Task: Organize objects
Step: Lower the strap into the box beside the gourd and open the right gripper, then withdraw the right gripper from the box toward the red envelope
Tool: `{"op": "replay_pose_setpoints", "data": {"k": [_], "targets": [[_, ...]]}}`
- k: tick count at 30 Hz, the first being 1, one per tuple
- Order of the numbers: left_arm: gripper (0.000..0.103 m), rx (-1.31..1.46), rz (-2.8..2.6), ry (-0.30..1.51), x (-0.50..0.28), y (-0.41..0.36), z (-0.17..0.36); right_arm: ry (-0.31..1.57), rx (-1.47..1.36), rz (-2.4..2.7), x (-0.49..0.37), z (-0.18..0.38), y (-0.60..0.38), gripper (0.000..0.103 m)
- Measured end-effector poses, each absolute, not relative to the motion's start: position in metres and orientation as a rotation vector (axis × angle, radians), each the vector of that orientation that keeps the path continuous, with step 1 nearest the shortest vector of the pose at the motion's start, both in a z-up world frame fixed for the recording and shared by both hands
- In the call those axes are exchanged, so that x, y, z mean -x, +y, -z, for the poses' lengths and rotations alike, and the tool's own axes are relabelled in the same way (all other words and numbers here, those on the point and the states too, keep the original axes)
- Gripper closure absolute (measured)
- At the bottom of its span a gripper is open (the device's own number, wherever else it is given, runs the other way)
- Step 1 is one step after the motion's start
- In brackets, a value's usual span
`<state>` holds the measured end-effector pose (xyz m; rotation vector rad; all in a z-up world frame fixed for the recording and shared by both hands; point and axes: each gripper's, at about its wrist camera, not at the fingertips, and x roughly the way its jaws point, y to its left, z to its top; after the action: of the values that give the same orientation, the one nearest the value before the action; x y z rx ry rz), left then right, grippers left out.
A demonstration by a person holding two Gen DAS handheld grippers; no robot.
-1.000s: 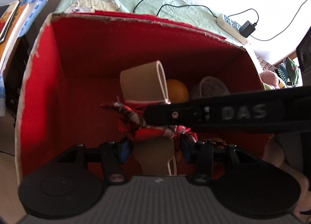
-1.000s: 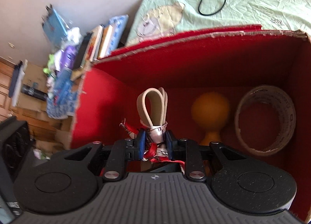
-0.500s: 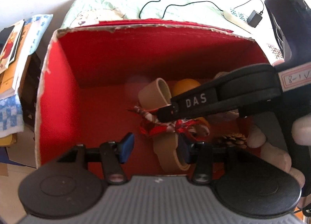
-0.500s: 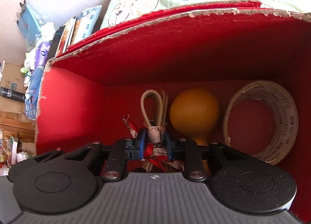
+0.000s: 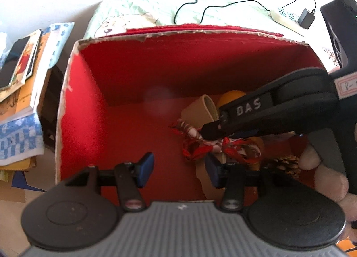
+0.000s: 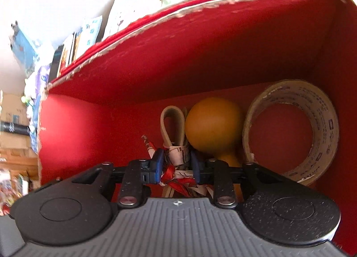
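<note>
Right gripper (image 6: 176,164) is clenched on a beige strap bundle (image 6: 173,123) tied with red patterned ribbon (image 6: 178,179), low inside the red box (image 6: 223,56). Orange ball (image 6: 214,123) is seen just ahead-right of its fingers, tape roll (image 6: 323,136) further right. Left gripper (image 5: 178,168) is spread wide, nothing between its pads, bundle just ahead-right

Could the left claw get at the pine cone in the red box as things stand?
Probably not directly: the left claw is open, but the right claw and its bundled band lie close beside the pine cone.
</note>
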<state>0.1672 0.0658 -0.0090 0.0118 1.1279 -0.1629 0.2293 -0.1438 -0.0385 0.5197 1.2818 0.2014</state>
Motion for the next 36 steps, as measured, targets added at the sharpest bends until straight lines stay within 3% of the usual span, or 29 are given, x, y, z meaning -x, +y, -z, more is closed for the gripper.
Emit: {"op": "replay_pose_setpoints", "data": {"k": [3, 21, 36], "targets": [[0.048, -0.029, 0.141, 1.118, -0.163, 0.066, 0.006, 1.271, -0.523, -0.212, -0.228, 0.038, -0.145, 0.074], [0.036, -0.102, 0.004, 0.956, -0.125, 0.060, -0.048, 1.109, -0.527, -0.235, -0.220, 0.022, -0.156, 0.073], [0.026, -0.080, -0.131, 0.912, -0.082, 0.057, -0.063, 0.893, -0.472, -0.303, -0.178, -0.016, -0.171, 0.070]]}}
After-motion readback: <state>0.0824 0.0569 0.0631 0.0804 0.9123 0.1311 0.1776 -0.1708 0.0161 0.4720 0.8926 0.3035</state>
